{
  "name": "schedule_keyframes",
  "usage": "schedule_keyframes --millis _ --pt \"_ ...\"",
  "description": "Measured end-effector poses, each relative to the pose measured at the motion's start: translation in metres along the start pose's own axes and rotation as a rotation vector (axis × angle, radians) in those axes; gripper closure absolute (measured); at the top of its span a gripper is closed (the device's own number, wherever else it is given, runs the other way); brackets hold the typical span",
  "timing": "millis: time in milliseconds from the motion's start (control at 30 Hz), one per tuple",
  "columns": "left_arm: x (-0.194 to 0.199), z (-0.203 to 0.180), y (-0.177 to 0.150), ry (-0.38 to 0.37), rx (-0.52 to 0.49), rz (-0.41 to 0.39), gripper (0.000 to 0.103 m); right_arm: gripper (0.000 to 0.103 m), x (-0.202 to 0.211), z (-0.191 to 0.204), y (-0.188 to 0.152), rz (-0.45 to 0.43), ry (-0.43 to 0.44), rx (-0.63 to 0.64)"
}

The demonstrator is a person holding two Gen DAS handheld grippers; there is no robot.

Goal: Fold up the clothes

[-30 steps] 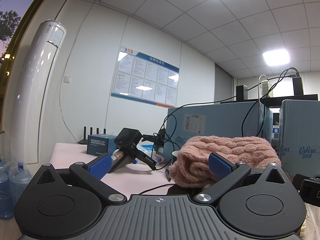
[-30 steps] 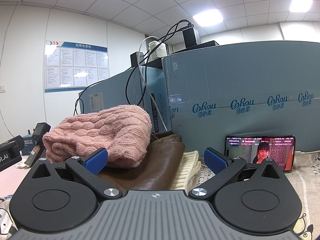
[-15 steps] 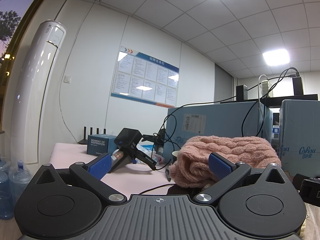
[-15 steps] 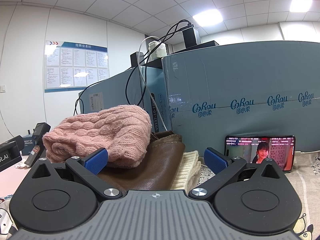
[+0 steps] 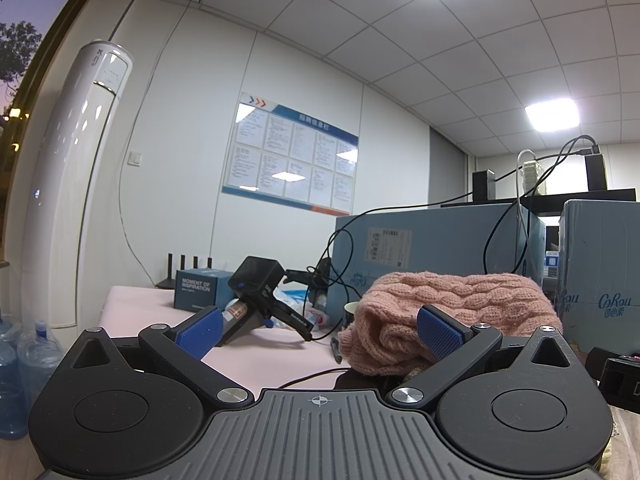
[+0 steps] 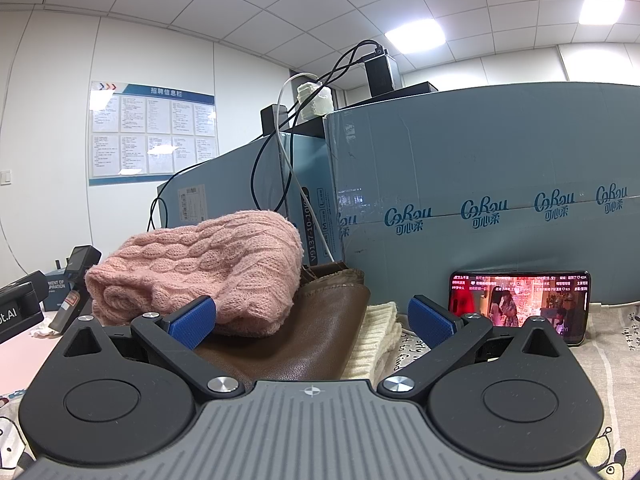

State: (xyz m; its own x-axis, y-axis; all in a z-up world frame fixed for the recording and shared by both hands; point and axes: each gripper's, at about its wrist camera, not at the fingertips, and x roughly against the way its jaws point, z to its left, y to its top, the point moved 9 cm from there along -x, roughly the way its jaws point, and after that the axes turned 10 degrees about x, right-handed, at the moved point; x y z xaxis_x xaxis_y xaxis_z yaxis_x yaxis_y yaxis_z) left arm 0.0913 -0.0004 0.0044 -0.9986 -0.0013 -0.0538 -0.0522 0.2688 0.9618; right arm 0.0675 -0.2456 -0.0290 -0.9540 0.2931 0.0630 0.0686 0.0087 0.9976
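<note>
While both tools sit low over the table, each one's jaws stand wide apart with nothing between them. Left gripper [image 5: 319, 330]: blue pads spread; beyond its left pad, a small blue box [image 5: 197, 289] and a black camera handle [image 5: 261, 292] rest on the pink tabletop [image 5: 256, 354]. Tall white air conditioner [image 5: 76, 184] at far left, water bottles [image 5: 24, 364] by its foot. Pink knit sweater [image 5: 452, 312] lies bundled just beyond the right pad.

Right gripper [image 6: 311, 320]: sweater [image 6: 200, 272] sits on top of a brown leather garment [image 6: 300, 340], just past the left pad. Cream knit piece [image 6: 378, 336] lies beside the leather, touching it. Large blue cartons [image 6: 460, 200] stand behind the pile. Phone [image 6: 520, 304], screen lit, leans against a carton on the right, above the patterned cloth [image 6: 616, 332].
</note>
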Motion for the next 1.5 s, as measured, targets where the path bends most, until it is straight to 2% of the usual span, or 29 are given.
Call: schedule_keyframes --millis 867,1267,1400,1500 --pt "0.001 -0.001 -0.001 -0.001 -0.008 0.000 0.000 0.000 0.004 0.000 0.003 -0.022 -0.004 0.006" --pt "0.011 -0.005 0.004 0.000 -0.037 -0.057 0.000 0.000 0.011 0.001 0.006 -0.056 -0.048 0.034" --pt "0.006 -0.005 0.003 -0.050 -0.004 -0.023 0.000 0.000 0.015 0.002 0.008 -0.072 -0.067 0.052" --pt "-0.001 -0.006 -0.001 -0.040 -0.013 0.016 0.000 0.000 0.018 -0.001 0.008 -0.076 -0.082 0.039"
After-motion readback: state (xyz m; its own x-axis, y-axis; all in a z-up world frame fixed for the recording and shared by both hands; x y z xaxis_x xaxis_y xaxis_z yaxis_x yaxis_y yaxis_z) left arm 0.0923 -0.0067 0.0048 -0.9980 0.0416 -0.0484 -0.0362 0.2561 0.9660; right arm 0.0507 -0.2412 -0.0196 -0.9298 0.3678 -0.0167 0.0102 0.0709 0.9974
